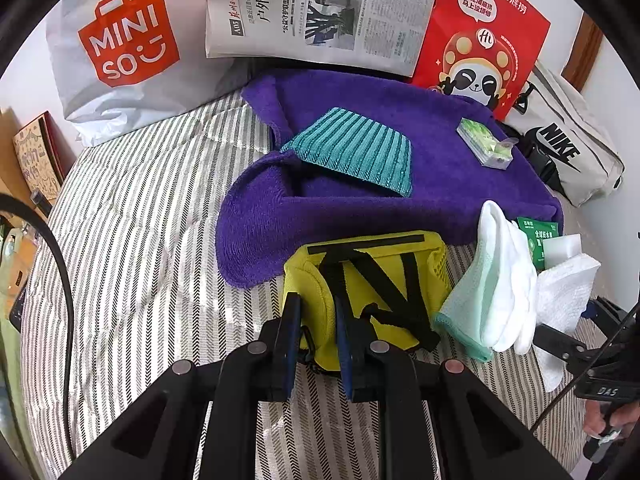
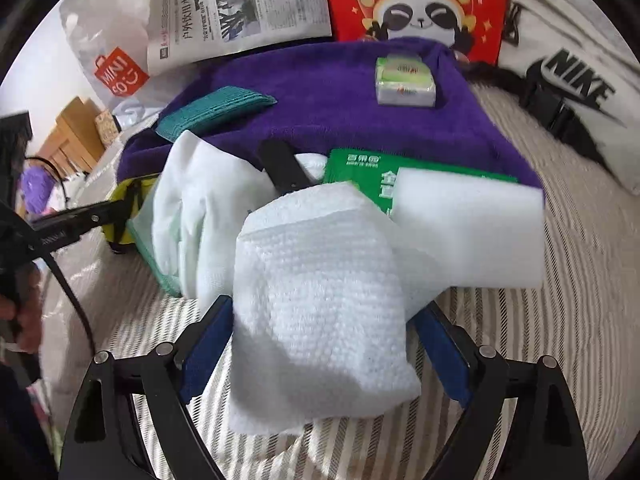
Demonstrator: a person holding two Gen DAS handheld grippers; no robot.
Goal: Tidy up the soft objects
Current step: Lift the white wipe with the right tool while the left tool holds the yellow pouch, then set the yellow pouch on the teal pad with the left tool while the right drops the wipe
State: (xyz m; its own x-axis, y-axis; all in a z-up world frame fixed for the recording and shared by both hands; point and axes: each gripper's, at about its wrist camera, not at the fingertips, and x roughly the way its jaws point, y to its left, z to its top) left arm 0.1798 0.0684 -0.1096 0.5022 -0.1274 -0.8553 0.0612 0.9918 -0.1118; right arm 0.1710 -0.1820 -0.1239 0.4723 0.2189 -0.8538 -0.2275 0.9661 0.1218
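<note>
While striped bedspread lies bare toward its left edge, we see far edge crowded by bags and newspaper. Left gripper clenched on yellow mesh pouch beside fuzzy purple towel. Right gripper spread wide, waffle-textured white cloth draped between jaws, not pinched

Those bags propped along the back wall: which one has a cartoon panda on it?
The red bag, standing between the newspaper and the white Nike bag. The grey Miniso bag shows only an orange logo.
</note>
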